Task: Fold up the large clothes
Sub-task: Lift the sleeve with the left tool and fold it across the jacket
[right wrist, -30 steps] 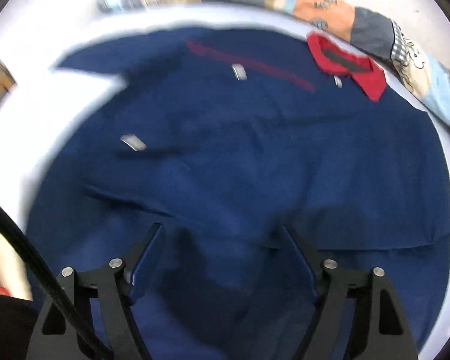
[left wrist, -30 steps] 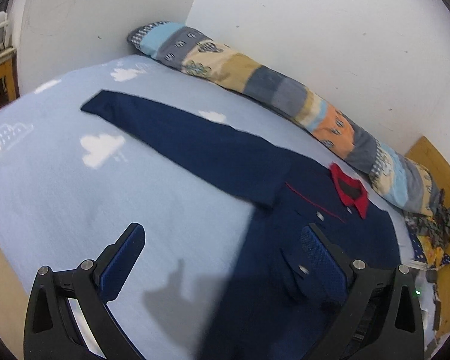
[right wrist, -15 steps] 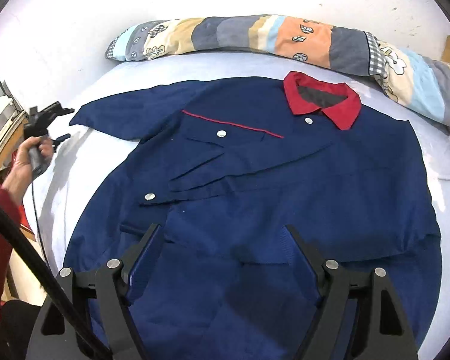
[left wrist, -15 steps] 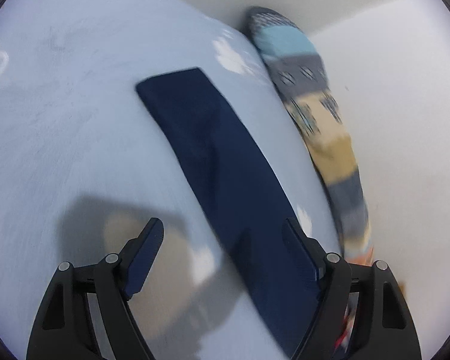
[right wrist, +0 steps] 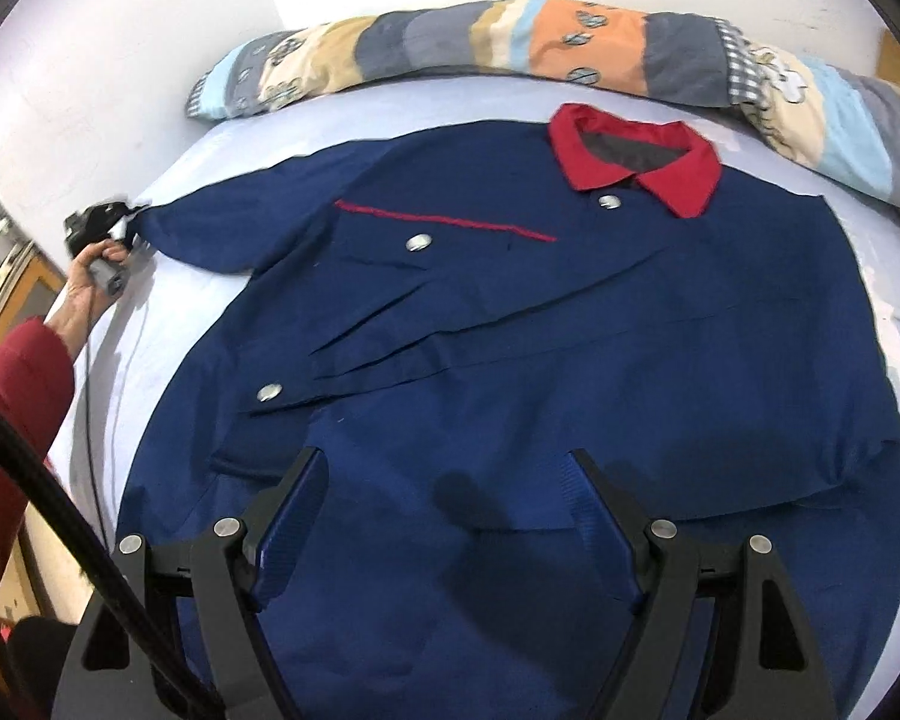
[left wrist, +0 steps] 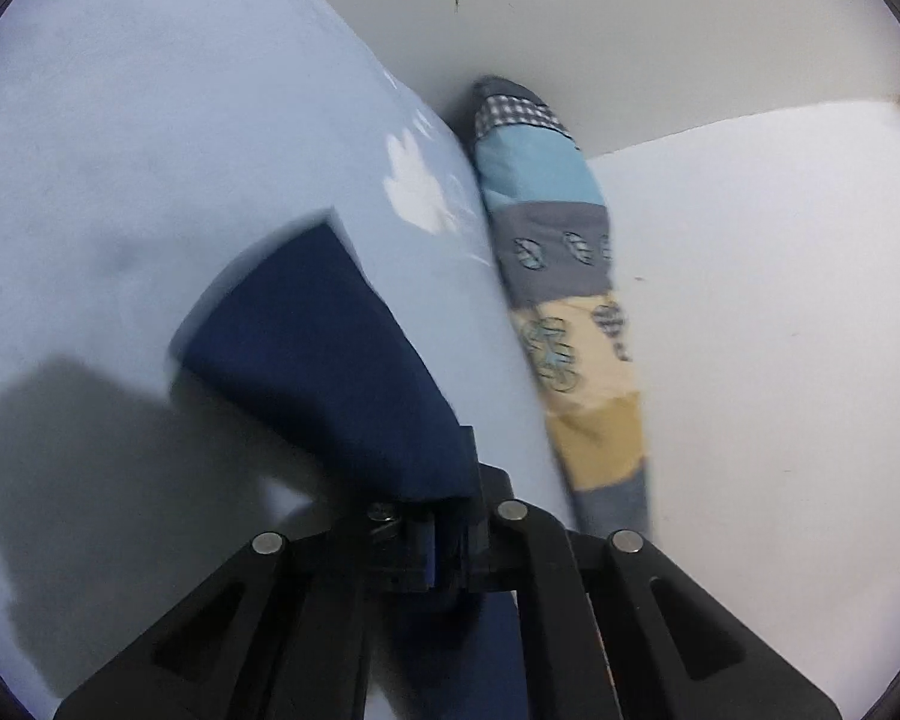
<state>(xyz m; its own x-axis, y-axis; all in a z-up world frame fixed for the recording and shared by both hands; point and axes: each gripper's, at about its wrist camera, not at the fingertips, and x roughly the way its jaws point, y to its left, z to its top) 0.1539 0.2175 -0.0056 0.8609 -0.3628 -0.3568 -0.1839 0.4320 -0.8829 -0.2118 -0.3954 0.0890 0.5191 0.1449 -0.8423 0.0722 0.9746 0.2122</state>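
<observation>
On a pale blue bed point(right wrist: 342, 120), a navy shirt point(right wrist: 570, 360) with a red collar point(right wrist: 636, 150) lies spread flat, front up, near a long patchwork pillow point(right wrist: 510, 48) against the wall. The left gripper point(left wrist: 444, 540), held by a hand point(right wrist: 87, 282) in a red sleeve, is pressed together, pinching the cuff end of the sleeve point(left wrist: 330, 372). The right gripper point(right wrist: 444, 516) hovers spread wide above the shirt's lower part, holding nothing.

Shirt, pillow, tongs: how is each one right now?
Navy shirt: spread flat on the bed, buttoned, front up.
Sleeve: its end pinched in the left tongs.
Left tongs: shut on the sleeve.
Right tongs: open over the shirt, empty.
Patchwork pillow: lying along the wall.
</observation>
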